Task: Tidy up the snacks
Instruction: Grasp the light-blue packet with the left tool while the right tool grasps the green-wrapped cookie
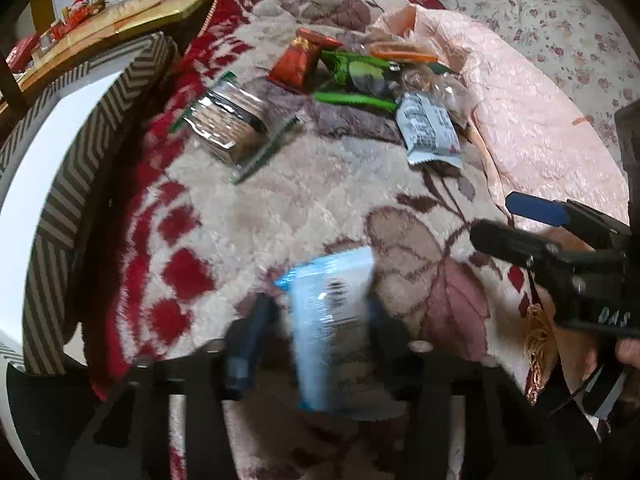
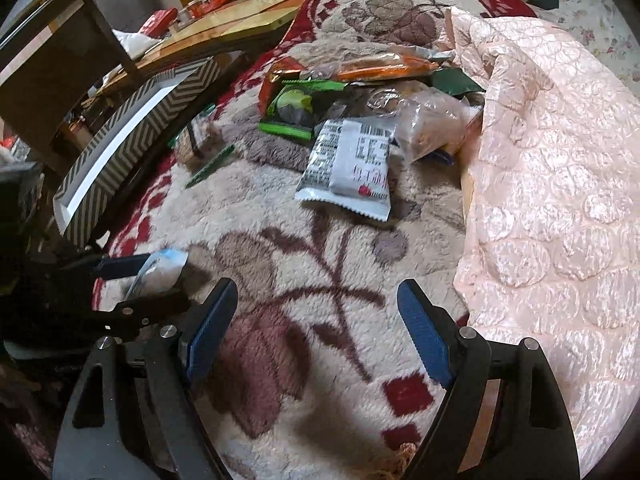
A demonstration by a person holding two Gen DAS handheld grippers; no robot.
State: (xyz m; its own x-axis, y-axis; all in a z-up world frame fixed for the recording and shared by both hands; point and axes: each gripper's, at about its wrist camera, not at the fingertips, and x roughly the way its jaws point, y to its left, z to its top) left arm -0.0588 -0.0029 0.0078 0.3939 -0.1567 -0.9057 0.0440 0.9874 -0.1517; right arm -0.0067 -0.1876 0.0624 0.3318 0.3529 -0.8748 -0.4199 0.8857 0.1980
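A light blue snack packet (image 1: 328, 320) sits between the fingers of my left gripper (image 1: 320, 308), and the pads press on its sides just above the floral fleece blanket (image 1: 312, 200). The right wrist view shows that packet (image 2: 162, 270) in the left gripper (image 2: 166, 280) at the left edge. My right gripper (image 2: 316, 320) hangs open and empty over the blanket, and appears in the left wrist view (image 1: 490, 219) at the right. Farther back lies a pile of snacks: a clear cracker pack (image 1: 228, 124), a red packet (image 1: 294, 66), a green packet (image 1: 356, 76) and a white barcoded packet (image 2: 352, 164).
A chevron-patterned box (image 1: 60, 200) with a white inside stands at the blanket's left edge. A pink quilt (image 2: 560, 200) is bunched on the right, beside the pile. A wooden table (image 2: 240, 20) with small items stands beyond the box. A hand (image 1: 630, 350) grips the right tool.
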